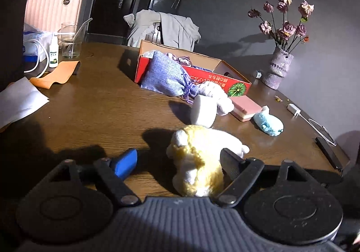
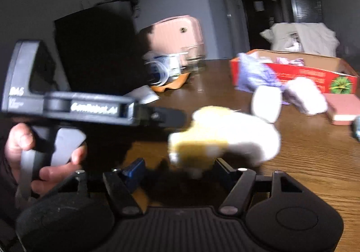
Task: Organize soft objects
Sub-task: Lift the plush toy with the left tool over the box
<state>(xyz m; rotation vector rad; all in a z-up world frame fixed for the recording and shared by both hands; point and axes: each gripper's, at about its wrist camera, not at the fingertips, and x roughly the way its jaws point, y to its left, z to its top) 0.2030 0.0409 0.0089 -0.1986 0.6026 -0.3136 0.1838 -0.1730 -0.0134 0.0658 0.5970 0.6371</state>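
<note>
A yellow and white plush toy (image 1: 198, 162) lies on the wooden table (image 1: 90, 112) near its front edge. My left gripper (image 1: 178, 162) stands open around it: the dark right finger (image 1: 231, 162) is against the toy, and the blue left finger (image 1: 126, 162) is well apart from it. In the blurred right wrist view the same plush toy (image 2: 225, 132) lies between the fingers of my right gripper (image 2: 180, 169), with a gap on the left side. There a hand (image 2: 20, 141) holds the left gripper (image 2: 157, 114), its tip beside the toy. Behind stands a red cardboard box (image 1: 225, 76).
A lavender drawstring pouch (image 1: 164, 76) leans on the box. A white cylinder (image 1: 203, 113), a white fuzzy item (image 1: 221, 98), a pink block (image 1: 246, 107) and a blue plush (image 1: 268, 126) lie nearby. A vase (image 1: 277, 69), a glass (image 1: 72, 40), a phone (image 1: 328, 153) and paper (image 1: 20, 98) sit around.
</note>
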